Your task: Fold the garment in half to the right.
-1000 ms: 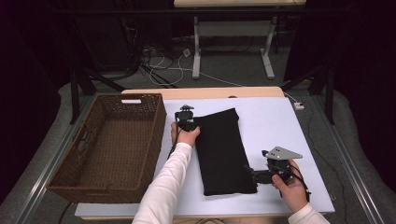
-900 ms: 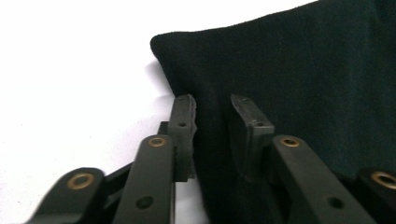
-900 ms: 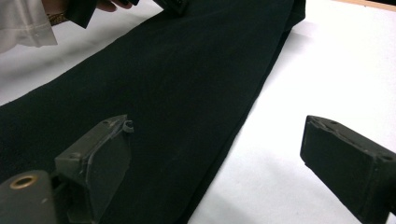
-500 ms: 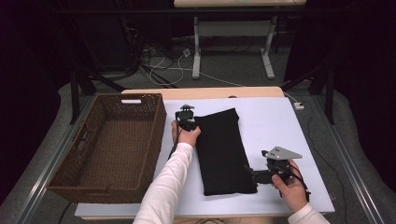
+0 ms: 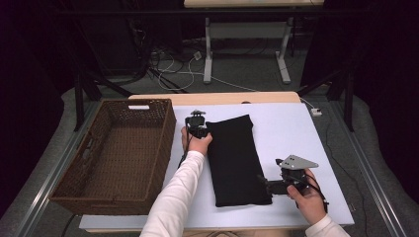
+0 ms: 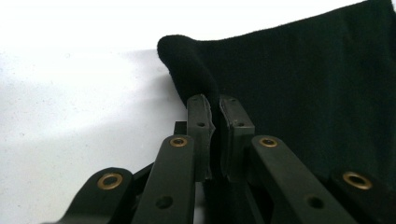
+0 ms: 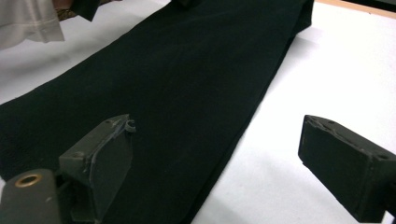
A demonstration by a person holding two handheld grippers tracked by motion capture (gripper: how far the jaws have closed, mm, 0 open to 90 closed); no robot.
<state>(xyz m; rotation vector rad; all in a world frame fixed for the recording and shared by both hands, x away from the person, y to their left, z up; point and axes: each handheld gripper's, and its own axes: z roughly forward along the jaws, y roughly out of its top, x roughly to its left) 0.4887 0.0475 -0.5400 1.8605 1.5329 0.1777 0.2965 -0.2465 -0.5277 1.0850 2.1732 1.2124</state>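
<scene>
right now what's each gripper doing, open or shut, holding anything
Left gripper: shut on a raised corner of the black cloth.
Right gripper: open, holding nothing, jaws either side of the cloth's edge.

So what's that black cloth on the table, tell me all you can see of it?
The cloth is a long, matte black rectangle, felt-like, lying flat on the white table beside the basket. The left gripper is shut on its far left corner, lifting a small fold. The right gripper is open, one jaw over the near right edge, the other beside it.
</scene>
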